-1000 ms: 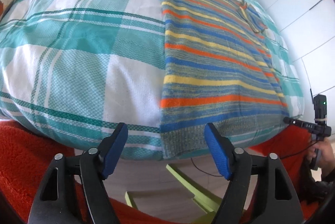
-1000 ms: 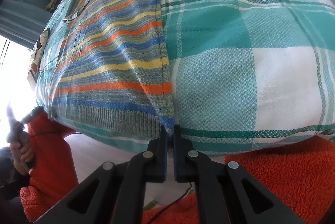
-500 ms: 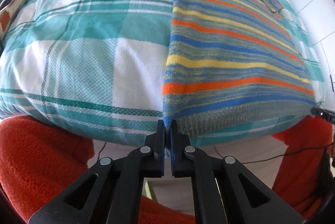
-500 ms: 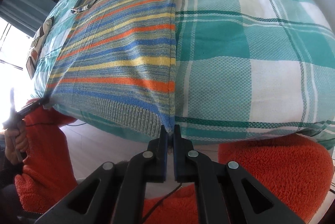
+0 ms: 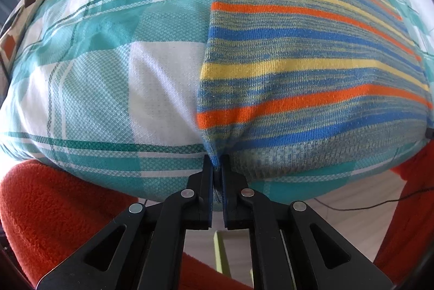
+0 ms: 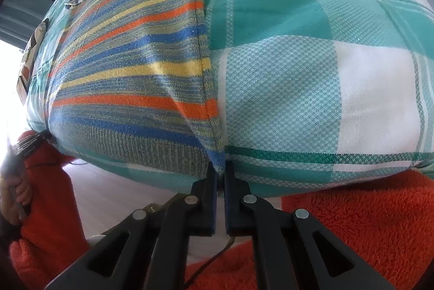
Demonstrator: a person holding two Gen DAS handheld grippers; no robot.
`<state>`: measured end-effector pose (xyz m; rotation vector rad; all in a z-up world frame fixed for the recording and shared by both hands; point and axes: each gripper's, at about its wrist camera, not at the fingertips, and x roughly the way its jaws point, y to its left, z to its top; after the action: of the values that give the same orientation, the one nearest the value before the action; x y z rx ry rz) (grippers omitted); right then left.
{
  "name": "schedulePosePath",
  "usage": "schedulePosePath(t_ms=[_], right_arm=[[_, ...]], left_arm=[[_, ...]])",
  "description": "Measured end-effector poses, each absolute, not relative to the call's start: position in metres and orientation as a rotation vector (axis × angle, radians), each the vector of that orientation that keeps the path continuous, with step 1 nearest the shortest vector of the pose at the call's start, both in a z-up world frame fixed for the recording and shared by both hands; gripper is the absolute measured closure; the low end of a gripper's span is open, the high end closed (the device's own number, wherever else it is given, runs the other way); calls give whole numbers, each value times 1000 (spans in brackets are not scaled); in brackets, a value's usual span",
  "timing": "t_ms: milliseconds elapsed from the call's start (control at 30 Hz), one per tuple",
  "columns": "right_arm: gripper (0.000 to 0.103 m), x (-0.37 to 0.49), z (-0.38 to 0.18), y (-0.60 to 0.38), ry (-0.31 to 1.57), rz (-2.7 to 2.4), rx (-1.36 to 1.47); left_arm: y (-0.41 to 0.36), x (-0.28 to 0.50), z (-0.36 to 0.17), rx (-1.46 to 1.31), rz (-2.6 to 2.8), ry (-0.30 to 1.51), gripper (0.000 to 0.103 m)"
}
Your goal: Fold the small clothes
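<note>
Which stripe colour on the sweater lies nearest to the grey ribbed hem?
The blue stripe on the striped sweater: it borders the ribbed hem directly, while the broad orange stripe lies above it and the yellow stripe higher again.

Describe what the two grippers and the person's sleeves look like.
Both grippers, left and right, have black plastic fingers with triangular cut-outs, silver rivets and blue pads. The sleeves are fuzzy orange-red fleece. A thin dark cable trails over the floor.

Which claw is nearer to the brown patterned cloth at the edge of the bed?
Left. The left claw grips the sweater corner on the brown patterned cloth's side; the right claw grips the opposite corner.
</note>
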<state>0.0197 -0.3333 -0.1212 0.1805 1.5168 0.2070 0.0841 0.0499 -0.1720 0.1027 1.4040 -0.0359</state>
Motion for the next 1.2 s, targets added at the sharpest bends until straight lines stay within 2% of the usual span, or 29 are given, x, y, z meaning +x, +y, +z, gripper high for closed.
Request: schedulePosePath(t_ms=[33, 67, 100, 133, 167, 200, 267, 300, 433, 567, 667, 867, 1000, 1100, 1200], right_arm=[[99, 20, -121, -333, 1517, 208, 177], [98, 20, -120, -332, 1515, 206, 176], [98, 19, -119, -332, 1511, 204, 179], [92, 19, -118, -332, 1508, 208, 184], [89, 17, -116, -332, 1506, 210, 191], [82, 15, -113, -333, 1508, 207, 197], [63, 8, -106, -338, 1514, 203, 201], [62, 4, -100, -342, 1515, 196, 196], [62, -5, -60, -364, 1445, 147, 156], [60, 9, -18, -365, 1308, 161, 136], [57, 26, -6, -348, 1245, 207, 131], [57, 56, -37, -294, 1236, 307, 149], [57, 53, -82, -279, 1347, 300, 131], [57, 41, -87, -283, 1414, 316, 117], [57, 52, -54, -296, 1341, 305, -5]], left_arm=[[47, 85, -171, 118, -34, 1401, 95], [44, 86, -169, 137, -28, 1400, 87], [41, 85, -167, 158, -19, 1398, 72], [40, 84, -165, 176, -7, 1394, 61], [41, 82, -161, 190, 7, 1389, 38], [43, 78, -156, 195, 10, 1381, 30], [47, 71, -146, 200, -1, 1380, 30], [51, 67, -140, 206, 4, 1379, 30], [71, 64, -103, 227, 49, 1272, 29], [68, 83, -71, 166, 18, 1143, 18], [55, 93, -65, 135, -25, 1069, 17], [24, 108, -103, 45, -128, 1126, 15], [6, 88, -146, 165, -140, 1243, 15], [12, 65, -130, 178, -167, 1187, 15], [35, 59, -101, 106, -125, 1087, 13]])
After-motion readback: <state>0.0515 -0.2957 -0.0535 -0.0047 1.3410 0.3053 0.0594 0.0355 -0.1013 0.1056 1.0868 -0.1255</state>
